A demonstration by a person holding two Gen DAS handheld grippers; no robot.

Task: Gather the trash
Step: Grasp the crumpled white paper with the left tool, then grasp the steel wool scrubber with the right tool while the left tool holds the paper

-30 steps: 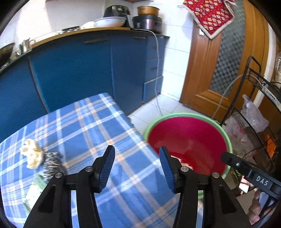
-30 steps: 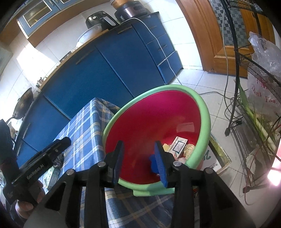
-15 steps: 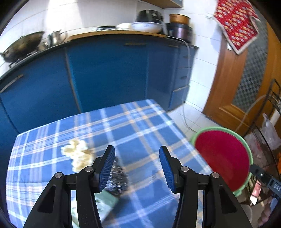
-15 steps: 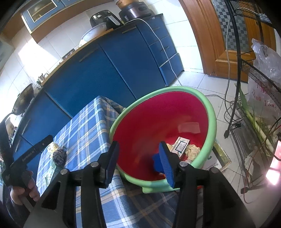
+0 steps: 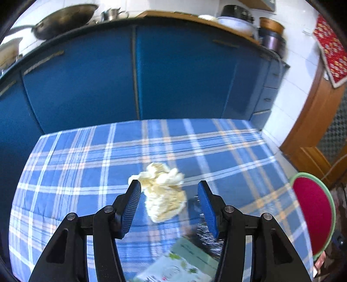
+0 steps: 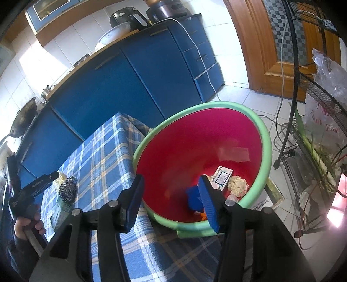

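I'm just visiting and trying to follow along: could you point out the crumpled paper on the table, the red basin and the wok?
crumpled paper (image 5: 163, 191), left wrist view, middle of the wad.
red basin (image 6: 190, 147), right wrist view, bare red inner wall.
wok (image 5: 65, 18), left wrist view, side of its dark bowl.

Plastic bag (image 6: 325, 121) on the rack, at three o'clock: red script "Thank You", partly hidden. Print elsewhere too small to read.
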